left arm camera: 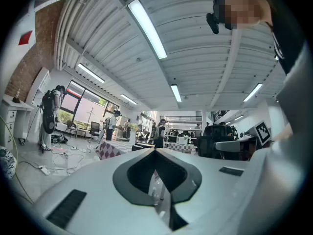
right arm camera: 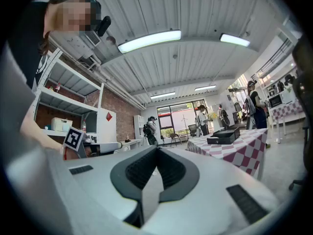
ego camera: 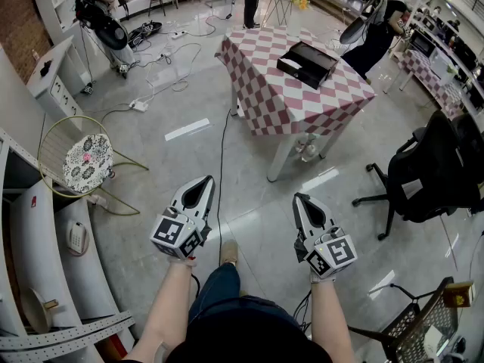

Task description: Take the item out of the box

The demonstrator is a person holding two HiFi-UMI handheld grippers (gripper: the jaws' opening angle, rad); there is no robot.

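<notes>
A flat black box lies on a table with a red-and-white checked cloth, far ahead of me across the floor. I hold both grippers low in front of my body, well short of the table. My left gripper is shut and holds nothing, its tips meeting in the left gripper view. My right gripper is also shut and holds nothing. In the right gripper view the black box shows on the checked table at the right. What is inside the box is hidden.
A black office chair stands at the right, a wire chair with a patterned cushion at the left. Cables trail over the grey floor. White shelves line the left, a wire basket sits bottom right. People stand at the back.
</notes>
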